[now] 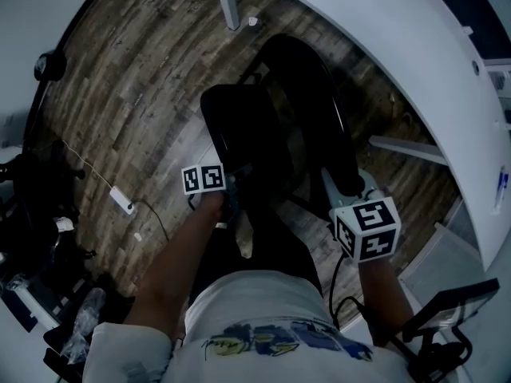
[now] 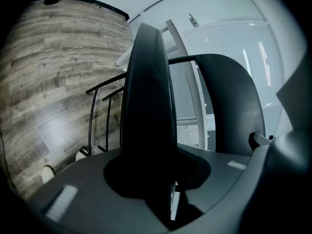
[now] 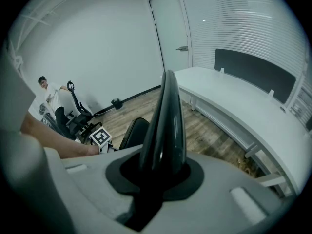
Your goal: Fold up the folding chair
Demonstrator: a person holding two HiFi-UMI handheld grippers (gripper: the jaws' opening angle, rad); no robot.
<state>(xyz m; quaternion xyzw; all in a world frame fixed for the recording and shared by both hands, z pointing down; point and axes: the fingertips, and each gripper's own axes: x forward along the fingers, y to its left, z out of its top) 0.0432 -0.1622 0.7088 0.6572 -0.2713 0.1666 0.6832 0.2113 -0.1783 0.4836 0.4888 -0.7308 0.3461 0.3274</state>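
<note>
Floorboards (image 1: 144, 78), chair (image 1: 254, 126) in left tongs (image 1: 233, 187), right tongs (image 1: 342, 188)

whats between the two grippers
The folding chair: in the head view it fills the stretch between left gripper and right gripper, both shut on it.

Both bare forearms reach forward and down from the torso, the left forearm (image 1: 172, 270) angling inward and the right forearm (image 1: 385, 290) held out at the side. The left gripper (image 1: 231, 188) has its jaws clamped on the edge of the chair seat (image 1: 239, 130). The right gripper (image 1: 345, 186) is clamped on the backrest (image 1: 315, 110) rim and seems to tilt down more steeply, though the dim light makes that uncertain.
</note>
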